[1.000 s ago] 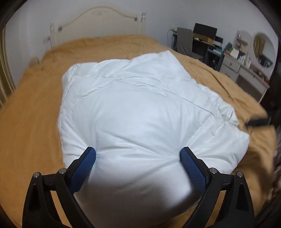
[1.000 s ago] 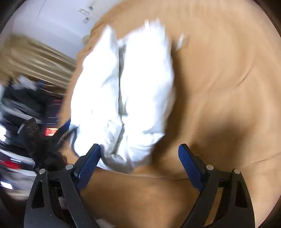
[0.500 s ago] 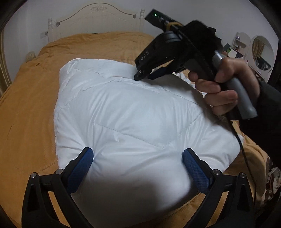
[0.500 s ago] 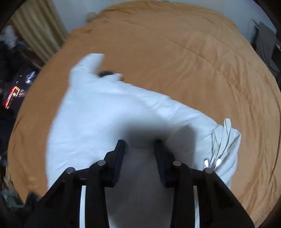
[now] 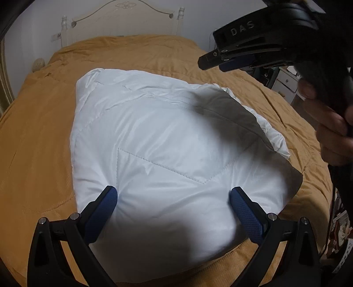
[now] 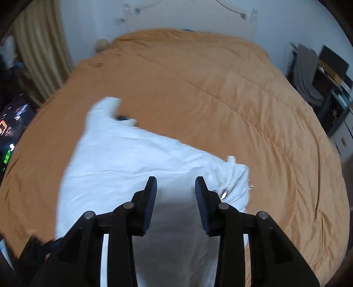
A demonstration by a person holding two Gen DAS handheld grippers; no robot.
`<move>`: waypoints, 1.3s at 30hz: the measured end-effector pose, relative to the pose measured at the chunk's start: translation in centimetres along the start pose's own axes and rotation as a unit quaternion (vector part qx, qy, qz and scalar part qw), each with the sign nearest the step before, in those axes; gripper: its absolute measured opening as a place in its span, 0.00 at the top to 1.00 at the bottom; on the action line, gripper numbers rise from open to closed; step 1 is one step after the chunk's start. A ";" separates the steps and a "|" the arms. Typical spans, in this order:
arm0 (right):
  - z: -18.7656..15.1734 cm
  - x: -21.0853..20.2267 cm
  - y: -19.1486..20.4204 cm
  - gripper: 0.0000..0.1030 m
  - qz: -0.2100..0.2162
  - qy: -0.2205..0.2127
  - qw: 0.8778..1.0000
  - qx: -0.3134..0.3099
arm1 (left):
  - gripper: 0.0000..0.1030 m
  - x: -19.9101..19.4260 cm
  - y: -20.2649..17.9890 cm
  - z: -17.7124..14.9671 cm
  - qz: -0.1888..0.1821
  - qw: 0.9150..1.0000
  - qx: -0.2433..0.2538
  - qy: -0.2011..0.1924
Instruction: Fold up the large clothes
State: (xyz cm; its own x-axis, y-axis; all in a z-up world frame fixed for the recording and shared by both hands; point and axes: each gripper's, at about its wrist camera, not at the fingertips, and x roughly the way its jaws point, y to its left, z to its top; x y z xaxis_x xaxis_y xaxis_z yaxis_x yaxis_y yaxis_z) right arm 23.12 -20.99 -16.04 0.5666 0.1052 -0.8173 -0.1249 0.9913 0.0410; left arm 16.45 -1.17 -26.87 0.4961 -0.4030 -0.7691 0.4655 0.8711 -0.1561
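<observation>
A white quilted puffy garment (image 5: 167,145) lies folded into a thick bundle on the orange bedspread (image 5: 37,132). My left gripper (image 5: 173,194) is open, its blue pads wide apart just above the garment's near edge, holding nothing. My right gripper (image 6: 175,184) hovers above the garment (image 6: 132,159) with its jaws partly closed and a gap between them, empty. It also shows in the left wrist view (image 5: 222,59), held high at the upper right, casting a shadow on the garment.
A white headboard (image 5: 123,19) stands at the far end of the bed. A desk with a chair (image 6: 306,72) and drawers (image 5: 284,86) stands to the right. Curtains (image 6: 42,48) hang at the left. Orange bedspread surrounds the garment.
My right gripper swung from the bed's right side over the garment, its jaws narrowed, and it rose higher. The garment now lies more compact and flatter. My left gripper stayed open at the near edge.
</observation>
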 end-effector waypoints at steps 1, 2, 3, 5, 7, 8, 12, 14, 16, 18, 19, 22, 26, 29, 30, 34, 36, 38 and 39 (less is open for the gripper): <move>-0.6 -0.5 1.0 0.63 0.019 0.005 1.000 -0.010 | 0.01 0.0 0.1 -0.1 -0.002 1.000 0.001 -0.001; -0.9 0.3 1.4 0.63 0.032 0.019 0.999 -0.022 | 0.01 -0.2 0.3 -0.2 -0.007 1.000 0.002 -0.001; -1.9 1.2 2.0 0.63 0.034 0.042 0.998 -0.033 | 0.01 -0.5 0.5 -0.4 -0.014 1.000 -0.002 -0.001; -4.0 3.2 1.8 0.63 -0.006 0.083 0.995 -0.047 | 0.01 -1.7 1.5 -0.3 -0.037 0.999 -0.026 0.004; -5.9 5.3 -0.1 0.62 -0.014 0.098 0.995 -0.033 | 0.02 -3.6 3.7 0.3 -0.057 0.995 -0.082 -0.015; -6.4 5.6 -1.2 0.52 -0.014 0.097 0.995 -0.017 | 0.01 -4.6 5.1 0.9 -0.058 0.991 -0.114 -0.036; -7.4 5.8 -5.2 0.33 0.014 0.107 0.992 0.062 | 0.01 -4.9 9.1 4.7 -0.019 0.982 -0.171 -0.076; -7.6 5.3 -5.1 0.33 0.006 0.103 0.993 0.056 | 0.01 -2.7 9.4 5.9 0.015 0.984 -0.161 -0.069; -7.8 4.4 -4.1 0.33 -0.013 0.096 0.995 0.038 | 0.01 0.4 8.6 5.9 0.025 0.989 -0.143 -0.032; -8.1 3.6 -3.3 0.33 -0.034 0.090 0.995 0.021 | 0.00 3.7 7.0 4.8 0.020 0.993 -0.115 0.015; -8.3 2.9 -2.8 0.33 -0.043 0.086 0.995 0.017 | 0.00 4.1 6.2 4.0 0.023 0.994 -0.109 0.009; -8.9 0.1 -2.6 0.37 -0.054 0.061 0.997 0.019 | 0.00 3.7 5.3 3.2 0.034 0.995 -0.097 -0.002; -10.9 -5.2 -1.5 0.37 0.028 0.005 0.999 0.014 | 0.00 3.8 5.8 2.7 0.026 0.994 -0.108 -0.003; -13.6 -3.8 0.5 0.37 0.012 0.061 0.997 -0.049 | 0.00 3.3 5.2 2.3 0.026 0.994 -0.105 -0.008; -14.8 -2.3 0.5 0.37 0.000 0.086 0.995 -0.059 | 0.00 3.1 5.0 2.5 0.024 0.995 -0.099 -0.006; -16.3 0.4 -2.4 0.36 0.049 0.133 0.990 0.025 | 0.00 2.0 2.8 1.1 0.050 0.997 -0.048 -0.013; -15.0 -1.2 -3.3 0.40 0.051 0.109 0.992 0.049 | 0.00 1.9 2.3 0.2 0.057 0.998 -0.036 -0.014; -12.7 -2.9 -3.7 0.41 0.023 0.070 0.996 0.051 | 0.00 1.9 2.3 -0.1 0.052 0.998 -0.037 -0.012; -11.2 -3.5 -3.7 0.42 0.018 0.052 0.997 0.051 | 0.00 1.9 2.4 -0.1 0.049 0.998 -0.038 -0.011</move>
State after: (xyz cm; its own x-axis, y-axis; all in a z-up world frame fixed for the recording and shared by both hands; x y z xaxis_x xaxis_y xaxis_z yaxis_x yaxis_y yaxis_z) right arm 12.46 -25.88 -19.82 0.4752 0.1375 -0.8691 -0.0579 0.9905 0.1251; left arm 18.43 0.15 -28.76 0.5534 -0.3198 -0.7690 0.3568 0.9254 -0.1281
